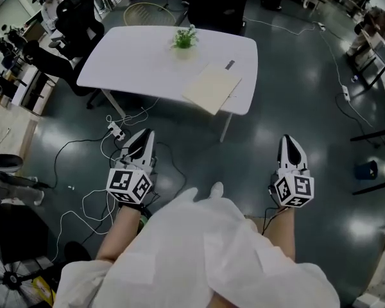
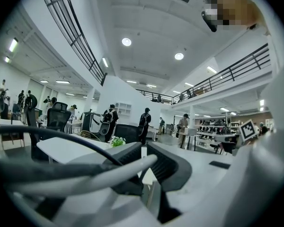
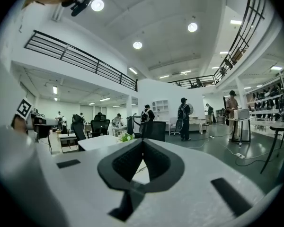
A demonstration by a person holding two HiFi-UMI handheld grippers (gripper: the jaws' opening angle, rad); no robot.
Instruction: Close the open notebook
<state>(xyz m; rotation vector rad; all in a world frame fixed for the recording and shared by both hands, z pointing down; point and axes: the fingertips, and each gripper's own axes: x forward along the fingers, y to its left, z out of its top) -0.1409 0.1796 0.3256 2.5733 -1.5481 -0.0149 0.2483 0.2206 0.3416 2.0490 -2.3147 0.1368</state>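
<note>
Your forearms reach forward, each hand holding its claw level and aimed toward the white table. The left gripper and right gripper are both clenched on nothing. The notebook lies flat near the table's front right edge, well ahead of both.

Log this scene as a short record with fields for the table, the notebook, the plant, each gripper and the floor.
table: white table, ahead of the person
notebook: notebook, lying flat by the table's near right edge
plant: small potted plant, behind the notebook, apart from it
left gripper: left gripper, jaws together, empty, over the floor, short of the table
right gripper: right gripper, jaws together, empty, also short of the table
floor: power strip near a table leg
</note>
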